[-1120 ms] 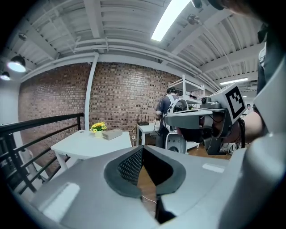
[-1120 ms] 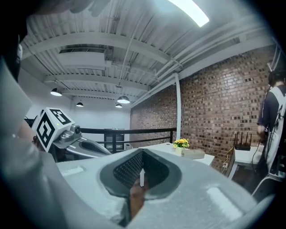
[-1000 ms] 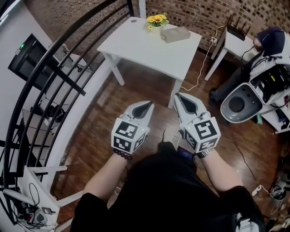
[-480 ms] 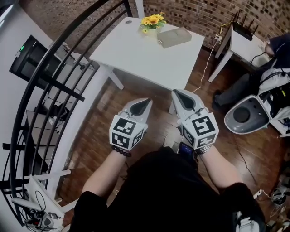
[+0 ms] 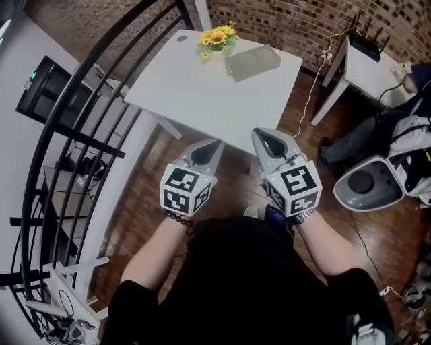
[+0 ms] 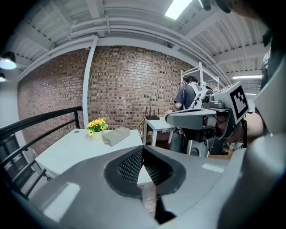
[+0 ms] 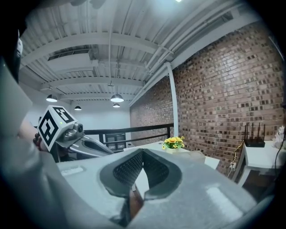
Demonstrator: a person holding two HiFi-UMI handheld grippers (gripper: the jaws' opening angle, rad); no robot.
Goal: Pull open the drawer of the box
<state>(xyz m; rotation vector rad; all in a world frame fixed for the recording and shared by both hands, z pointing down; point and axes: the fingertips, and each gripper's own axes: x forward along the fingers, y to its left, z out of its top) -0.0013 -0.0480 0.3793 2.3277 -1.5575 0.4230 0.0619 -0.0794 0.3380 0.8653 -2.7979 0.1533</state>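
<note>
Grey box (image 5: pixel 252 63) sits well ahead of left tool (image 5: pixel 211 144) and right tool (image 5: pixel 262 134).

White table (image 5: pixel 202 94) on a dark wood floor (image 5: pixel 135 202) — brick wall (image 5: pixel 289 20) behind, black railing (image 6: pixel 44 117) alongside.

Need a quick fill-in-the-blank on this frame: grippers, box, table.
The jaws of the left gripper and the right gripper are both ____, with nothing between them.
The box lies on the white table beside some ____ flowers.
The wall behind the table is ____.
Missing words: shut; yellow; brick.
</note>
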